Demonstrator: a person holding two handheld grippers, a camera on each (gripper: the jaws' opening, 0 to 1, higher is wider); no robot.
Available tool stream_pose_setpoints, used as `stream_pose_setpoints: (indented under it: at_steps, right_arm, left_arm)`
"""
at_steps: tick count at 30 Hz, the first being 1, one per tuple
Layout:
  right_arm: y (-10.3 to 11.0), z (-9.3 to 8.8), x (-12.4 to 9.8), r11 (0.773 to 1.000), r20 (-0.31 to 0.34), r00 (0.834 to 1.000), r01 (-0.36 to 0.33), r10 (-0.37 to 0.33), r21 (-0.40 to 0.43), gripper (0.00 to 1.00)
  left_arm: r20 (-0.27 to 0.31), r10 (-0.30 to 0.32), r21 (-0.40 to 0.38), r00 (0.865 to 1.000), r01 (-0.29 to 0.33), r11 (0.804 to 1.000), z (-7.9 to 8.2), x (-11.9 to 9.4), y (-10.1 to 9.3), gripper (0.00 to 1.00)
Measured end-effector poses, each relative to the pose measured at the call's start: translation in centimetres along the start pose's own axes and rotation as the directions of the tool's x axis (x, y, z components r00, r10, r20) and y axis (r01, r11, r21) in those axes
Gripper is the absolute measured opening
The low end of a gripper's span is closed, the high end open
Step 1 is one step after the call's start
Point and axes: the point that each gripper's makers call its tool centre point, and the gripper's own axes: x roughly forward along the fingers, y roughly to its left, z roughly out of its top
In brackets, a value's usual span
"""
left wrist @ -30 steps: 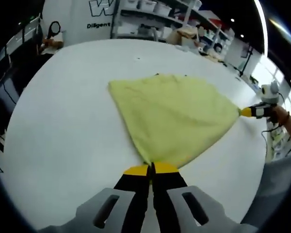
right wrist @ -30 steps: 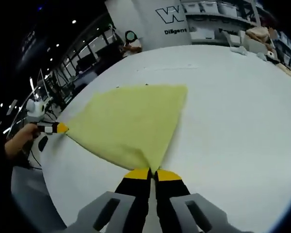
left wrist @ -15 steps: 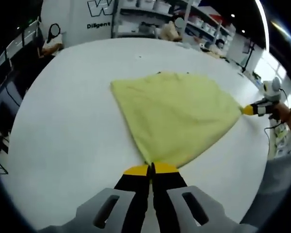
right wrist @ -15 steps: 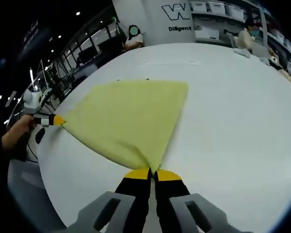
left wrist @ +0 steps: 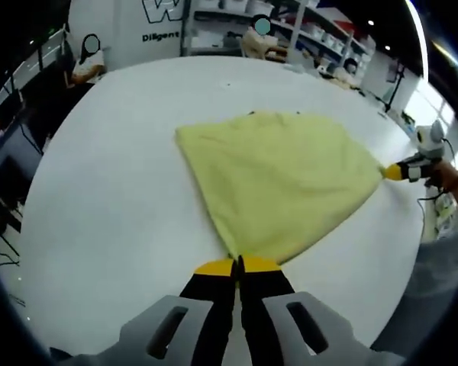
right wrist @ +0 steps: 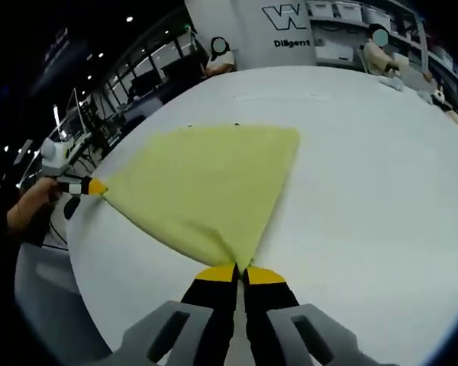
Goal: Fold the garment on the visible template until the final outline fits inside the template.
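Stretching flat on white table — yellow garment, corner-to-corner between both hand-held grippers, each clamping a corner.

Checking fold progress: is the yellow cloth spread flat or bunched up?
Spread flat, pulled taut: the cloth lies smooth on the table, with the left gripper and right gripper each clamping a corner.

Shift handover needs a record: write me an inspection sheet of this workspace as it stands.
Surface: white table, bare around the cloth.
Job's things: yellow garment stretched between two pinched corners; template outline not discernible.
Clutter: nothing seen on the table.
Grippers: left gripper shut on a garment corner; right gripper shut on another corner.
Cables: dark cable hanging past the table edge near the right gripper.
Surroundings: seated people, shelving with bins, white lettered panel.
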Motion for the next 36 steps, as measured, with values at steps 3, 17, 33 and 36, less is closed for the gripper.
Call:
stream_pose_setpoints:
  at_steps: [3,17,33,36]
  right_arm:
    - [0.4,-0.1,-0.1,1.0,0.0,1.0,-0.003,0.003,-0.006,0.0]
    - [1.1,-0.6,0.3,1.0,-0.003,1.0,-0.007,0.007,-0.002,0.0]
    - [1.1,1.4,-1.9,0.992,0.068,0.991,0.117,-0.113,-0.051,0.32]
    - [1.8,1.9,-2.9,0.992,0.094,0.989,0.121,-0.116,-0.048,0.43]
  left_arm:
    - [-0.002,0.005,0.005,1.0,-0.005,1.0,-0.3,-0.4,0.0,0.02]
    - [0.005,0.026,0.001,1.0,-0.026,1.0,-1.3,-0.8,0.8,0.03]
    - [0.095,0.016,-0.045,0.995,-0.012,0.999,0.4,-2.7,-0.2,0.28]
    - [0.114,0.01,-0.04,0.993,-0.006,0.999,0.7,-3.5,-0.8,0.37]
